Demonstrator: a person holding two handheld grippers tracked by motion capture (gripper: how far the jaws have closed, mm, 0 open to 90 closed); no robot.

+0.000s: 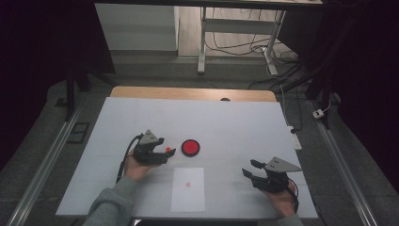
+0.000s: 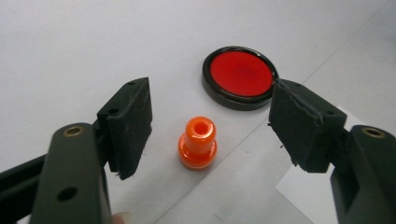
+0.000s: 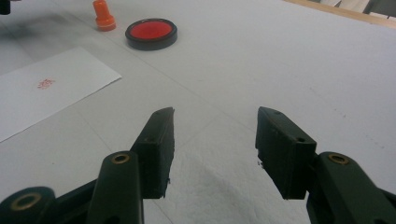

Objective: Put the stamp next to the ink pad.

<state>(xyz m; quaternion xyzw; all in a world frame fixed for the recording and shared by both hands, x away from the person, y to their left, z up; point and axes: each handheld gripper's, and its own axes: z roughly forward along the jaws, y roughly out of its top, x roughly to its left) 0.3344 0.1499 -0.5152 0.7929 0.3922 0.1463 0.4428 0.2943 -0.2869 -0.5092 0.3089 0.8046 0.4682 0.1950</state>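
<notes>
The small orange plastic stamp (image 2: 197,148) stands upright on the white bench (image 1: 235,122), between the spread left claw (image 2: 210,130), untouched. Beyond it lies the round red ink pad (image 2: 240,74). The white paper sheet (image 1: 188,188) already bears a red print, so stamping looks done. The right claw (image 3: 215,149) is spread, empty.

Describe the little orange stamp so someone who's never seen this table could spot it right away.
On the white table cover, find the round red ink pad near the middle. Just left of it, apart from it, the orange stamp stands upright between the open jaws of the left gripper, untouched. It is the only small orange knob-shaped thing; the pad is flat and black-rimmed.
</notes>
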